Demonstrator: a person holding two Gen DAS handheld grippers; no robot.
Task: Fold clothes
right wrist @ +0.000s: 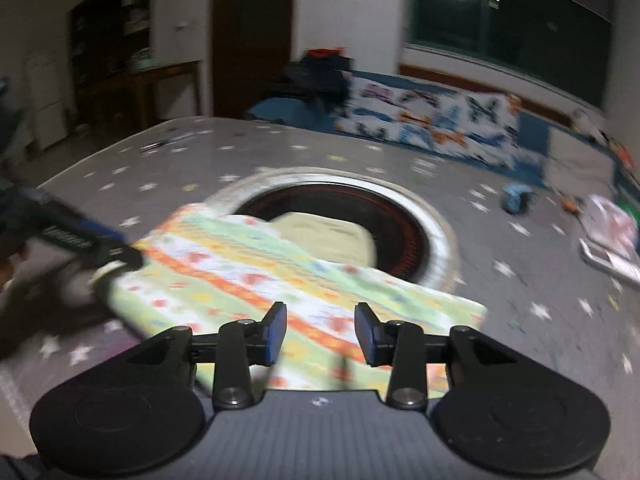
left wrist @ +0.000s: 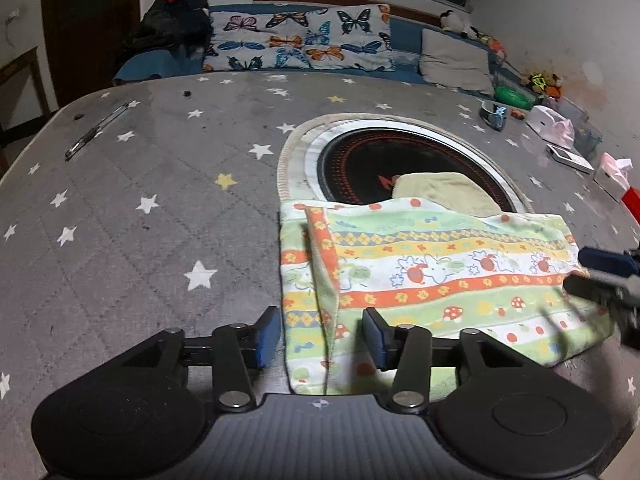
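The soft, light patterned cloth [left wrist: 420, 272] near the table's [left wrist: 140, 240] front edge looks best pinched at its corners; left gripper [left wrist: 318, 336] and right gripper [right wrist: 320, 332] both hover open-jawed, holding nothing.

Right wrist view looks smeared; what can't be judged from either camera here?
- Patterned towel: right wrist view, print lost to motion blur.
- Yellow cloth: left wrist view, near part hidden by the towel.
- Right gripper: left wrist view, cut by frame edge, blurred.
- Towel's near edge: hidden behind left gripper.
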